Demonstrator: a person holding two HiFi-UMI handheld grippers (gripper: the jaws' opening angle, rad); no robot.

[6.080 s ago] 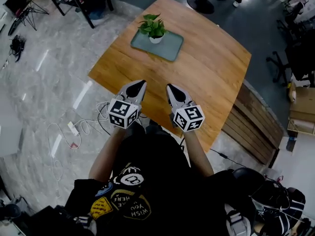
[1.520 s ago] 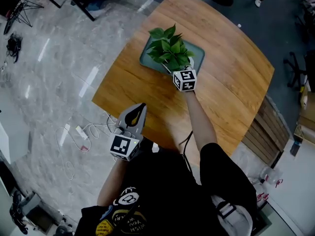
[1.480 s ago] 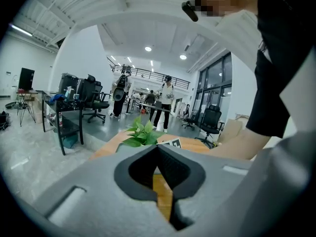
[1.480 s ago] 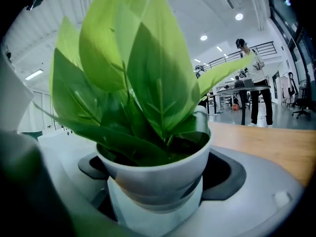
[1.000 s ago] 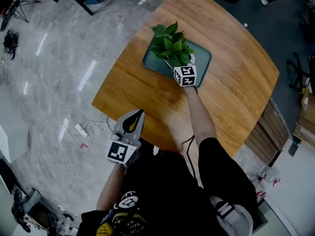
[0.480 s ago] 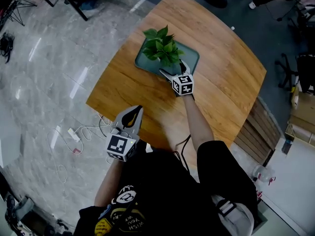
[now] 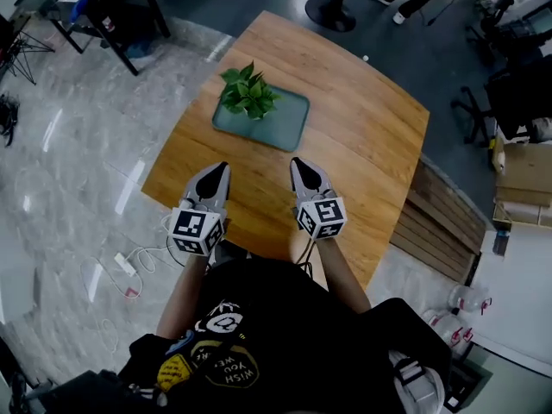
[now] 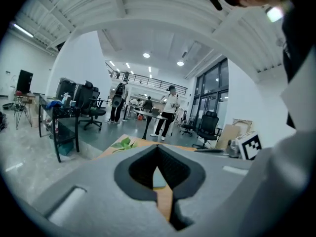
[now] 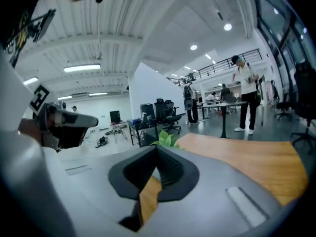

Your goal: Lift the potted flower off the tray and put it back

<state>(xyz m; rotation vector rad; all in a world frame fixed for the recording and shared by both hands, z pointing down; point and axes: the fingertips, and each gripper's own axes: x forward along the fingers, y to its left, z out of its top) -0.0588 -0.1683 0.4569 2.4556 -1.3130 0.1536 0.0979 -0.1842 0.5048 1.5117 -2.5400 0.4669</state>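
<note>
Potted flower (image 7: 248,96): stood upright on the tray (image 7: 285,128), far across the desk (image 7: 362,136)
Left gripper (image 7: 219,169): fingers together; empty
Right gripper (image 7: 298,163): fingers together; empty
Progress: seemingly done; nothing left

Drew the right gripper (image 7: 299,162) back from the potted flower (image 7: 248,93), jaws now closed on nothing. Left the plant standing on the tray (image 7: 290,121), well ahead of the fingertips. Raised the left gripper (image 7: 219,169) level alongside.
</note>
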